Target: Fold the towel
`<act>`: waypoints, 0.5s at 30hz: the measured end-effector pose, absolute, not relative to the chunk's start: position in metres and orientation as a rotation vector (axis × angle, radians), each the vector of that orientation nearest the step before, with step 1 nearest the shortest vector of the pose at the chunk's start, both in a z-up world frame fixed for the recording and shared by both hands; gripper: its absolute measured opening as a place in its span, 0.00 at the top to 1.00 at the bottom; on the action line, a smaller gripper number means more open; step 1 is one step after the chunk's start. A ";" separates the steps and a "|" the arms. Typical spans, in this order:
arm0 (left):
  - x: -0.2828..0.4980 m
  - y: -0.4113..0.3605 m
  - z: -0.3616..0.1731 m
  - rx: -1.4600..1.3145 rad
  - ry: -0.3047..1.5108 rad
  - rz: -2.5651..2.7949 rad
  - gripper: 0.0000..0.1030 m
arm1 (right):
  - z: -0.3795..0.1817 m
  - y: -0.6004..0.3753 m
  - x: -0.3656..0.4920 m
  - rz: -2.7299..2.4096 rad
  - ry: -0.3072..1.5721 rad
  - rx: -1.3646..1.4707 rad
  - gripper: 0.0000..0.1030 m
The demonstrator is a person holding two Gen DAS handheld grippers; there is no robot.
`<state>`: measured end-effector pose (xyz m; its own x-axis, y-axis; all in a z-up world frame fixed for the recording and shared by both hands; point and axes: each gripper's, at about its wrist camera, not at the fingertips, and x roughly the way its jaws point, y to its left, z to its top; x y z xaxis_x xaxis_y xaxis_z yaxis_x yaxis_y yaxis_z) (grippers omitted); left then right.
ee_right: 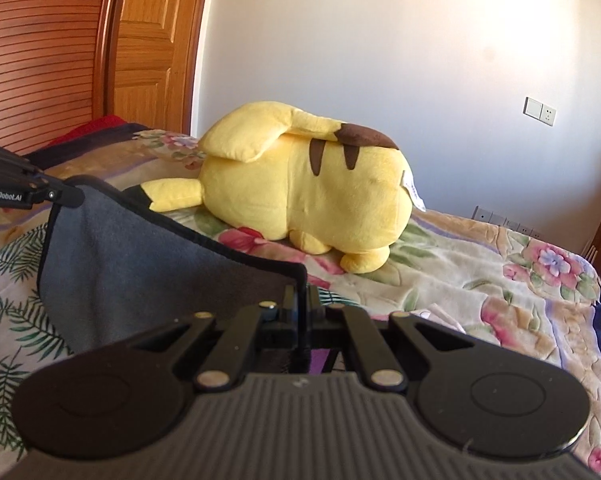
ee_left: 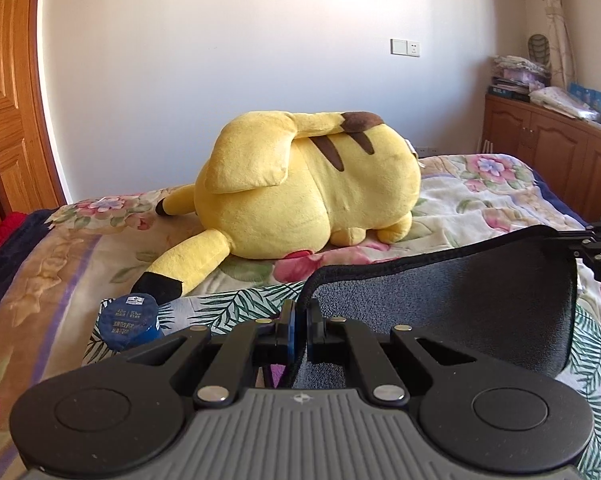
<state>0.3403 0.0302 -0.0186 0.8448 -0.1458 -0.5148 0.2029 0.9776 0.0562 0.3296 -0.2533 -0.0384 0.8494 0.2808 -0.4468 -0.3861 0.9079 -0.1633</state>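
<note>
The dark grey towel (ee_left: pixel 452 304) with a black hem hangs stretched in the air between my two grippers, above the bed. My left gripper (ee_left: pixel 301 312) is shut on the towel's left top corner. My right gripper (ee_right: pixel 301 298) is shut on the towel's other top corner, and the towel (ee_right: pixel 140 268) sags away to its left. The right gripper also shows at the right edge of the left wrist view (ee_left: pixel 592 244). The left gripper shows at the left edge of the right wrist view (ee_right: pixel 60 196). The towel's lower part is hidden behind the gripper bodies.
A large yellow plush toy (ee_left: pixel 312 188) lies on the floral bedspread (ee_left: pixel 480 196) just beyond the towel. A blue cylindrical container (ee_left: pixel 130 322) lies on a leaf-print cloth (ee_left: pixel 236 304) at the left. A wooden cabinet (ee_left: pixel 556 148) stands right, a wooden door (ee_right: pixel 156 44) left.
</note>
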 end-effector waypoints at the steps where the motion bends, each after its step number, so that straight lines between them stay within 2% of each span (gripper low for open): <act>1: 0.342 0.030 -0.020 0.110 0.535 -0.180 1.00 | -0.039 -0.254 0.331 0.353 0.427 -0.253 0.96; 15: 0.366 0.023 -0.030 0.169 0.515 -0.155 1.00 | -0.052 -0.254 0.355 0.342 0.423 -0.239 0.96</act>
